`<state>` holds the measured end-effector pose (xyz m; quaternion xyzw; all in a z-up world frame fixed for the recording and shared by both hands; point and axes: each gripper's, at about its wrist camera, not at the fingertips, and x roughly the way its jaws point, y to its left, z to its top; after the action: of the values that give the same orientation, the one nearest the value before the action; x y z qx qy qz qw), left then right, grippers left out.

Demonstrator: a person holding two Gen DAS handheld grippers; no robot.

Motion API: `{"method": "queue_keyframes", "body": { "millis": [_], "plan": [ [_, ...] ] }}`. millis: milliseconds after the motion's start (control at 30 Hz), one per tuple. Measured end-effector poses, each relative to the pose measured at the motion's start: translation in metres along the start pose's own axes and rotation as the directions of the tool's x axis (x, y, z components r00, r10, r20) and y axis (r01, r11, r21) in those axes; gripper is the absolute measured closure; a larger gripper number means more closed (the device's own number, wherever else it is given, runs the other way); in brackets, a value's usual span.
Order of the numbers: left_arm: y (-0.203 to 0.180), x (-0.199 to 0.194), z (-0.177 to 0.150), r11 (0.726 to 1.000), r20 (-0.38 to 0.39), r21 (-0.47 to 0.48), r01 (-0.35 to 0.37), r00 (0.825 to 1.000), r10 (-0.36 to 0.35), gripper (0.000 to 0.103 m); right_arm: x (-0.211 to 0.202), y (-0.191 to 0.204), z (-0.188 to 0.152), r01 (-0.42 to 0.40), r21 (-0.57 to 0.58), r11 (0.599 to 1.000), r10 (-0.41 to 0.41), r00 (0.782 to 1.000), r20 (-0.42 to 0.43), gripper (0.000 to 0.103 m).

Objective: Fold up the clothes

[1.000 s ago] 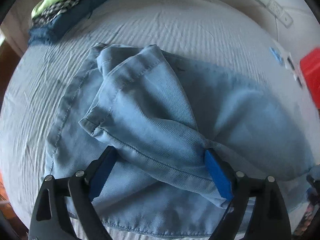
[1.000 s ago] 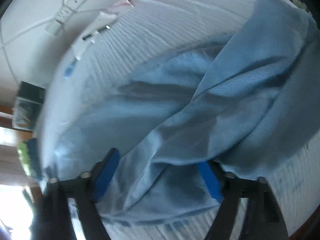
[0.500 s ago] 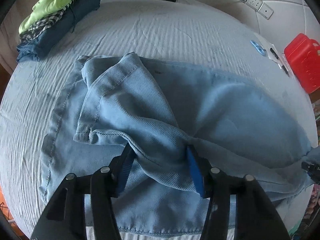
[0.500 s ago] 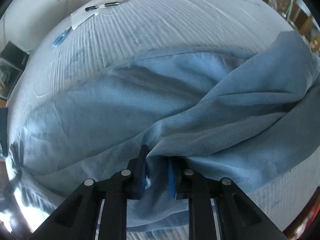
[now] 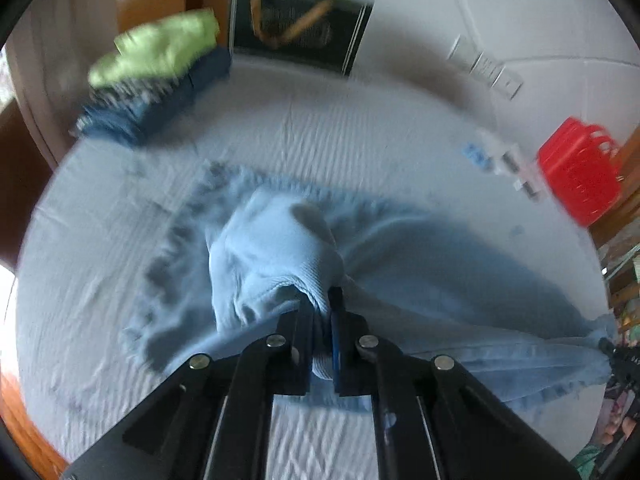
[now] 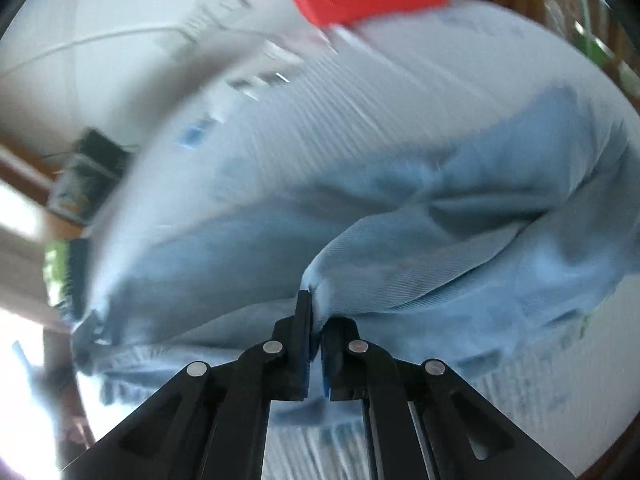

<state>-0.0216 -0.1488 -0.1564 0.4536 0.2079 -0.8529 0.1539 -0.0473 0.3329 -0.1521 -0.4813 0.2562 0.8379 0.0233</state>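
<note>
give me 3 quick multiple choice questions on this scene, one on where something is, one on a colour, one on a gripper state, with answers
1. Where is the folded pile?
A. far left corner of the bed
B. inside the basket
C. on the garment

2. What colour is the basket?
A. green
B. red
C. black

3. How is the left gripper?
A. wide open above the cloth
B. shut on nothing
C. shut on the garment

Answers:
1. A: the pile sits on the bed at its far left, apart from the garment.
2. B: it is bright red in both views.
3. C: cloth is bunched between its nearly closed fingers; the right gripper pinches the garment too.
</note>
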Motion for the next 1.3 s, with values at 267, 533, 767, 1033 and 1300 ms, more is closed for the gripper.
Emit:
{"method": "queue_keyframes", "body": {
  "millis": [267, 533, 767, 1033, 1300],
  "plan": [
    [0.000, -0.084, -0.035, 0.994, 0.023, -0.074, 0.080, 0.997, -0.078, 0.097, -0.065, -0.016, -0.005, -0.144, -0.061, 0.988, 0.145, 0.989, 0.025, 0.099],
    [0.007, -0.015, -0.016, 0.999, -0.159, -0.017, -0.035, 0.987, 0.032, 0.094, 0.002, -0.003, 0.021, -0.093, -0.060, 0.994, 0.082, 0.983, -0.166, 0.099],
    [0.015, 0.033, 0.059, 0.994, -0.178, 0.055, -0.095, 0.979, 0.103, 0.005, 0.077, -0.002, 0.069, -0.017, 0.067, 0.998, 0.030, 0.978, -0.206, 0.079],
    [0.057, 0.044, 0.056, 0.992, -0.189, 0.009, -0.123, 0.974, 0.122, 0.005, 0.064, -0.011, 0.065, -0.034, 0.110, 0.993, 0.052, 0.984, -0.171, 0.079],
    [0.091, 0.106, 0.045, 0.984, -0.227, -0.066, -0.164, 0.963, 0.145, 0.006, 0.039, -0.044, 0.030, 0.005, 0.146, 0.989, 0.021, 0.983, -0.182, 0.076]
  ]
}}
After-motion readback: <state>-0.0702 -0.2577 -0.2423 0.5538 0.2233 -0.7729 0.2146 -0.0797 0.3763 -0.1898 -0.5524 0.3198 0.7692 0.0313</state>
